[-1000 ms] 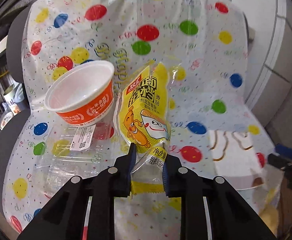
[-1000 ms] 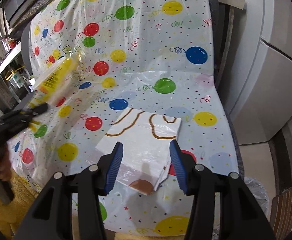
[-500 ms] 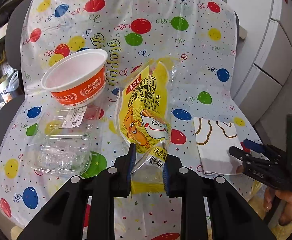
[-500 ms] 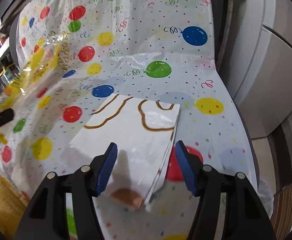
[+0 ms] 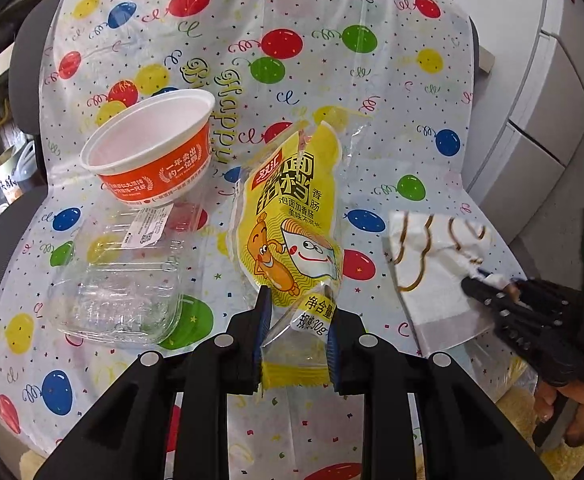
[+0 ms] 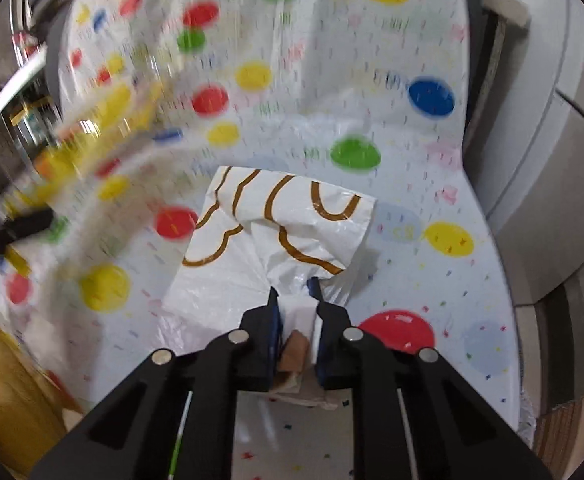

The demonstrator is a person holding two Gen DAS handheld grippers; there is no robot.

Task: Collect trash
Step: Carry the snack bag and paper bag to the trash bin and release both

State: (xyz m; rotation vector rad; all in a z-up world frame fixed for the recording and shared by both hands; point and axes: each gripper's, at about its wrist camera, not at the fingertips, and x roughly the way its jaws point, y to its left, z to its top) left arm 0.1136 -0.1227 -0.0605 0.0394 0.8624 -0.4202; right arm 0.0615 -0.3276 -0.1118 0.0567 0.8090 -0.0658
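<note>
Two grippers are at work over a seat draped in a balloon-print plastic cover [image 5: 331, 80]. The left gripper [image 5: 295, 312] is clamped on the bottom end of a yellow snack wrapper [image 5: 292, 220], which stands up and away from the pads. To its left an orange-and-white bowl [image 5: 152, 152] leans tilted on the far edge of a clear plastic clamshell box [image 5: 120, 280], the two touching. Between that pair and the wrapper runs a narrow strip of bare cover. Over on the right, the right gripper [image 6: 295, 300] has its jaws closing on the near edge of a white plastic bag [image 6: 276, 232] with brown looping lines; the film is bunched up between the pads, and creases fan out from the pinch. The bag lies toward the cover's right side, with a margin of cover between its right edge and the seat's rim. Beyond that rim come grey cabinet fronts [image 6: 551, 200]. The right hand [image 5: 571, 412] shows at the lower right of the left view, wrapped round the tool's handle. Open cover stretches up the seat back behind everything, and the left part of the right view is smeared with blur.
</note>
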